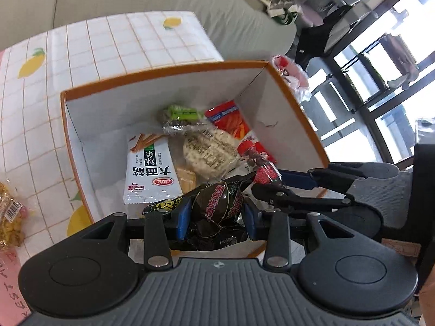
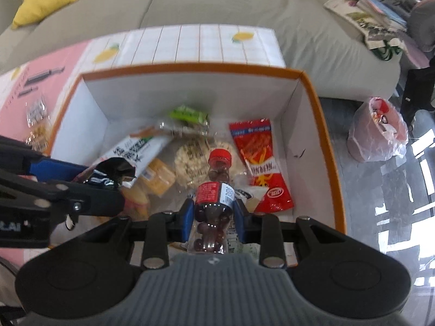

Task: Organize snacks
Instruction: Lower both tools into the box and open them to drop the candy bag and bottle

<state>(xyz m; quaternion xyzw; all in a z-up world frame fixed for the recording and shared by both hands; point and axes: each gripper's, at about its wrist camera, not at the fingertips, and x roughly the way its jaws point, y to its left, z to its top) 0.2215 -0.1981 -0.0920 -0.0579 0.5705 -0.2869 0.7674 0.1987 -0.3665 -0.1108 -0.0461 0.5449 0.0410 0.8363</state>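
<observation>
left gripper (image 1: 216, 217) clamps dark pouch (image 1: 217, 203), right gripper (image 2: 213, 214) clamps bottle (image 2: 214, 190), both over box (image 2: 323, 125). only right view shows bag (image 2: 378, 130) on floor; box's left half looks free, blurry.

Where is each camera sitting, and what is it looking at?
Left wrist view: sits on the left gripper, looking down into the orange-rimmed box; its jaws pinch a dark snack packet, and the right gripper pokes in at the right.
Right wrist view: sits on the right gripper, looking down into the same box; its jaws pinch a small red-capped bottle, and the left gripper pokes in at the left.
Both show the box, the red packet, the sofa.
</observation>
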